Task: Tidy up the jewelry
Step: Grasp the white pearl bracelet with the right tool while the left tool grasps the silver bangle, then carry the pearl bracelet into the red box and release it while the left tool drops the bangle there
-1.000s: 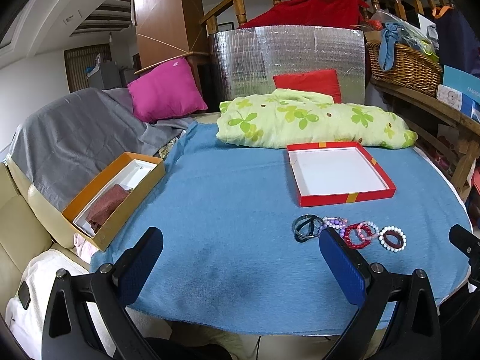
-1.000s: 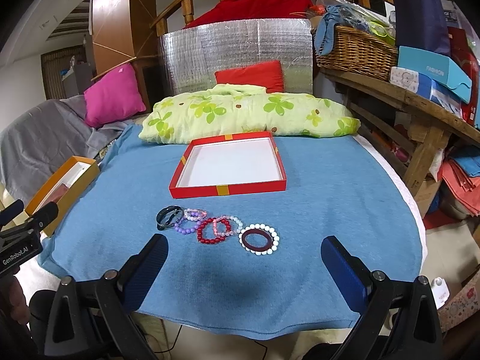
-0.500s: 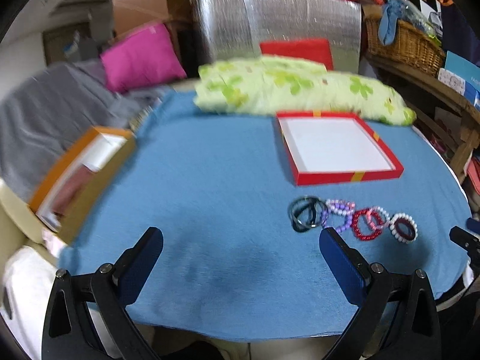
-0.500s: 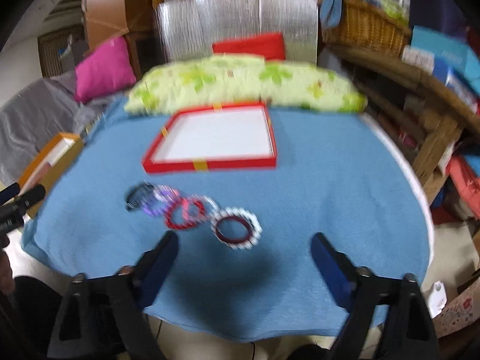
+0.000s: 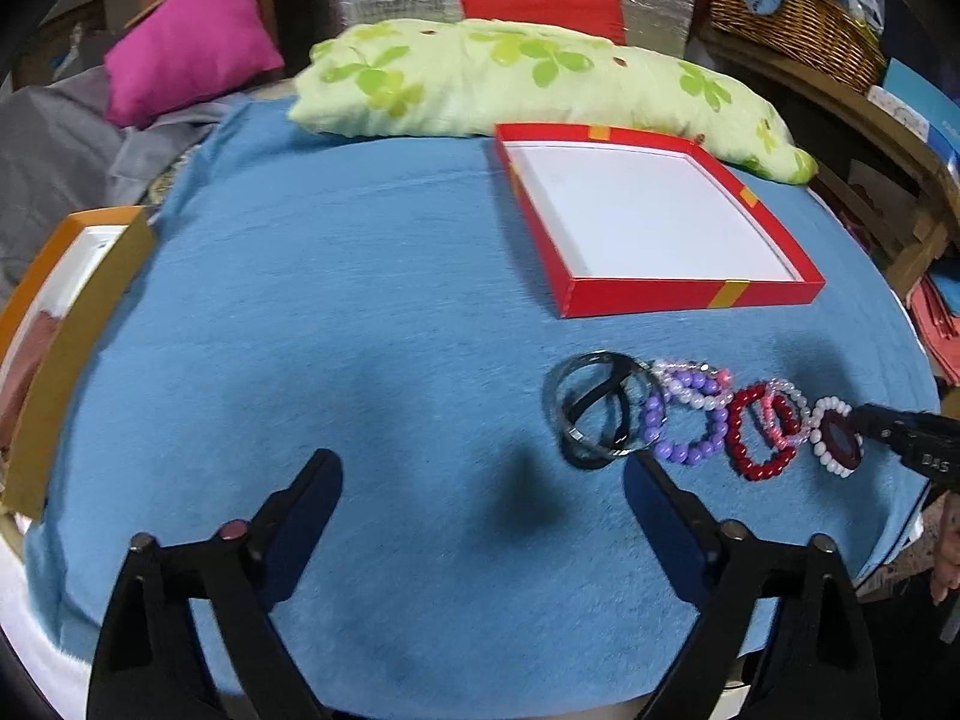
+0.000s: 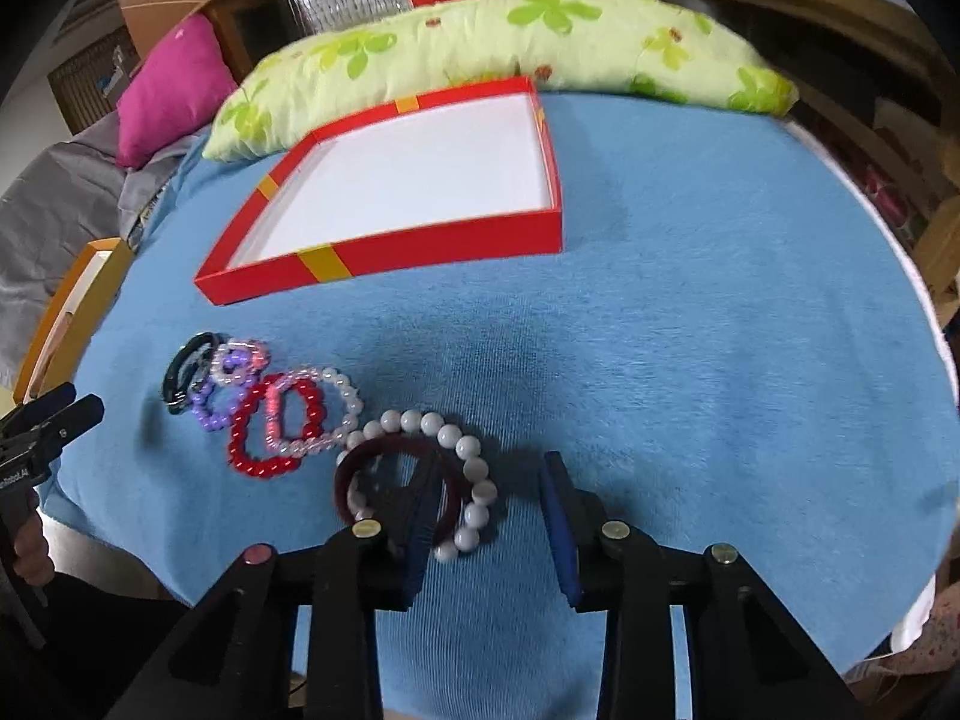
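A row of bracelets lies on the blue cloth: black rings [image 5: 594, 411] [image 6: 186, 372], purple beads [image 5: 690, 420] [image 6: 219, 387], red beads [image 5: 756, 438] [image 6: 270, 432], and a white bead bracelet with a dark red bangle [image 5: 837, 435] [image 6: 420, 474]. An open red box with a white inside [image 5: 648, 222] [image 6: 414, 180] stands behind them. My left gripper [image 5: 480, 492] is open, its right finger just in front of the black rings. My right gripper [image 6: 489, 504] is open and low, its left finger over the white bead bracelet.
A green flowered pillow [image 5: 510, 84] [image 6: 480, 42] lies behind the red box. An orange box [image 5: 60, 324] [image 6: 72, 306] stands at the table's left edge. A pink cushion [image 5: 186, 42] and a wicker basket [image 5: 792, 18] stand further back.
Both grippers have moved forward and down toward the bracelets. The right gripper's jaws have narrowed and its left finger now reaches the white bead bracelet.
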`<state>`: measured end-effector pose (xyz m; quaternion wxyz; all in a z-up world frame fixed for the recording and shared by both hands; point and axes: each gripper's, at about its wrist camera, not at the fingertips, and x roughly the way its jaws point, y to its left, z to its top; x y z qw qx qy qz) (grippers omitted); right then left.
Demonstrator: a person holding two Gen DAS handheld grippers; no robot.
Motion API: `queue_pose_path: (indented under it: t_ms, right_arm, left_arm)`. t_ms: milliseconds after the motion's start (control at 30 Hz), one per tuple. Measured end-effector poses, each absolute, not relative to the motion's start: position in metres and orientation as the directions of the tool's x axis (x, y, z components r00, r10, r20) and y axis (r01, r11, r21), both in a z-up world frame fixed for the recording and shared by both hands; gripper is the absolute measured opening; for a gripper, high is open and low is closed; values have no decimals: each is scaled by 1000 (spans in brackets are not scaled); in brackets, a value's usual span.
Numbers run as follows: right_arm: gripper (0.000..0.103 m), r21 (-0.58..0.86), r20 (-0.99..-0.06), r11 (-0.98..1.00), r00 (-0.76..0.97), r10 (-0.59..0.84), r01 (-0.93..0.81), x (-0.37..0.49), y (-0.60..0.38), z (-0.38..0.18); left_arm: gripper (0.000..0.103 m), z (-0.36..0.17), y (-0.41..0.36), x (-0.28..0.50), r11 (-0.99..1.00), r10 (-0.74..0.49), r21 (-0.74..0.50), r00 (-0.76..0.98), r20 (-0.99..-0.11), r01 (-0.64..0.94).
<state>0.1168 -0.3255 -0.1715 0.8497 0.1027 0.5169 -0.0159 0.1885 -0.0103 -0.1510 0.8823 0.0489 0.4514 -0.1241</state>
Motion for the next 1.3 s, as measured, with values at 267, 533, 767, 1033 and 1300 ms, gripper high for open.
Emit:
queue_pose_path:
  t_ms: [267, 533, 767, 1033, 1300]
  right_arm:
    - [11, 192, -884, 975, 452, 120, 116, 125, -325, -178]
    - [11, 235, -842, 960, 525, 125, 149, 144, -338, -165]
    - [11, 285, -801, 942, 584, 132, 178, 152, -342, -153]
    - [11, 310, -789, 933, 597, 146, 181, 148, -346, -150]
    - [11, 323, -763, 932, 628, 155, 163, 143, -343, -142]
  left_arm:
    - [78, -168, -37, 216, 942, -217, -52, 484, -848, 331]
    - [76, -176, -50, 226, 930, -273, -121, 434, -858, 347]
    - [77, -185, -61, 229, 920, -296, -144, 406, -865, 364]
    - [76, -191, -78, 237, 913, -288, -116, 415, -863, 392]
    - [62, -186, -86, 241, 905, -297, -98, 452, -841, 414]
